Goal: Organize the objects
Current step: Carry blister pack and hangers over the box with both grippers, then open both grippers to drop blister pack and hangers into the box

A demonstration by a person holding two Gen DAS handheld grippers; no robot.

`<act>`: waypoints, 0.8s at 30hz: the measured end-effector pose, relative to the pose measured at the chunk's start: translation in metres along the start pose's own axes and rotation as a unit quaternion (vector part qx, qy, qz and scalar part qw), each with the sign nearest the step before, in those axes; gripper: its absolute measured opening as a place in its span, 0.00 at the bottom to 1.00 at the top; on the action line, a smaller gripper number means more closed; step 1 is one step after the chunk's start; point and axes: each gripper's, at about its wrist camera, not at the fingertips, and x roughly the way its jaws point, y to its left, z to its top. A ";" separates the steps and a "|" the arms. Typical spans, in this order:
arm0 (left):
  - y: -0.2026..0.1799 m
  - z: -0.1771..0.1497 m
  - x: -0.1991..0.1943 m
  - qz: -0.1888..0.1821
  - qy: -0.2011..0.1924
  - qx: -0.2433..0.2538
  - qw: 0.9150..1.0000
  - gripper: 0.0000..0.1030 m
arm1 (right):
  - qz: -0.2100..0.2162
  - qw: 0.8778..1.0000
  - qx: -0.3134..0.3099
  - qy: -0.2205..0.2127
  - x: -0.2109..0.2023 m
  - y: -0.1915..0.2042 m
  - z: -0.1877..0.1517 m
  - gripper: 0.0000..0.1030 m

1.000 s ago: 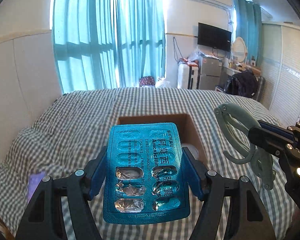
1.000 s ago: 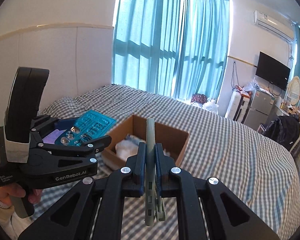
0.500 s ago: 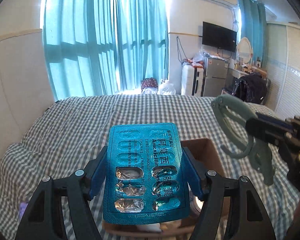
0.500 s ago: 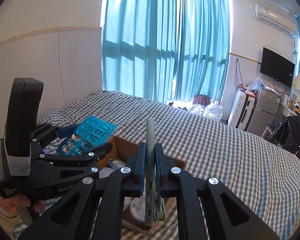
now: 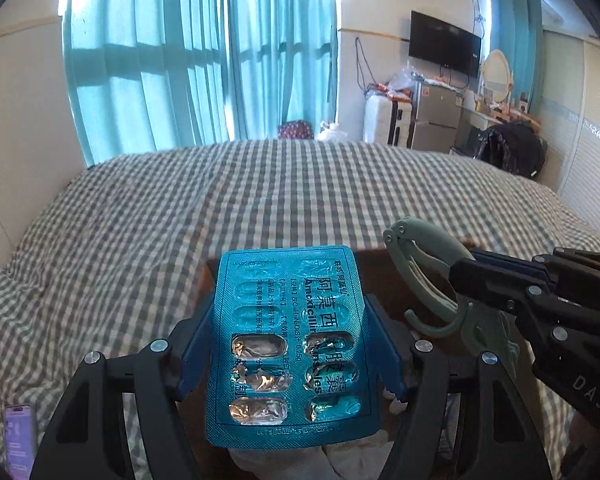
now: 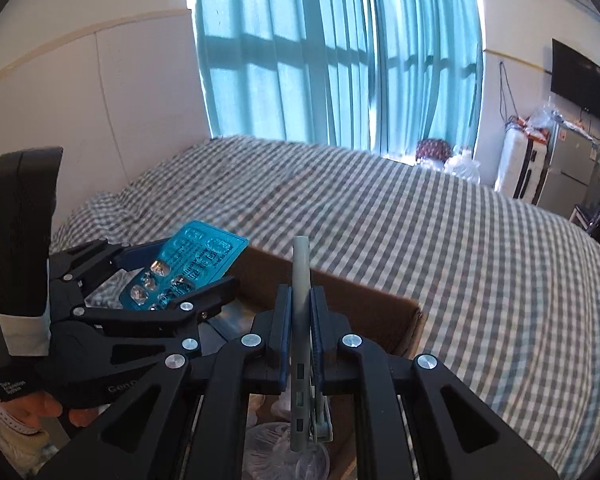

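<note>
My left gripper (image 5: 290, 344) is shut on a blue pill blister pack (image 5: 292, 348), holding it flat by its side edges above an open cardboard box (image 6: 364, 308). The pack also shows in the right wrist view (image 6: 188, 264). My right gripper (image 6: 300, 328) is shut on a grey-green plastic clip (image 6: 300, 320), seen edge-on; in the left wrist view the clip (image 5: 424, 272) shows as a curved pincer shape at the right. Both grippers hover over the box, which holds white wrapped items (image 6: 280, 452).
The box sits on a bed with a grey-and-white checked cover (image 5: 260, 200). A purple phone-like item (image 5: 18, 440) lies on the bed at the lower left. A wall panel is at the left; curtains, a TV, a fridge and luggage are far back.
Both grippers have moved forward and down over the box, which now lies directly beneath them. Each still holds its object.
</note>
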 end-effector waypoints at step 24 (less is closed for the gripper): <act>0.003 0.007 -0.111 0.020 -0.050 0.006 0.999 0.97 | -0.021 0.998 0.015 -0.054 -0.109 0.028 0.012 0.51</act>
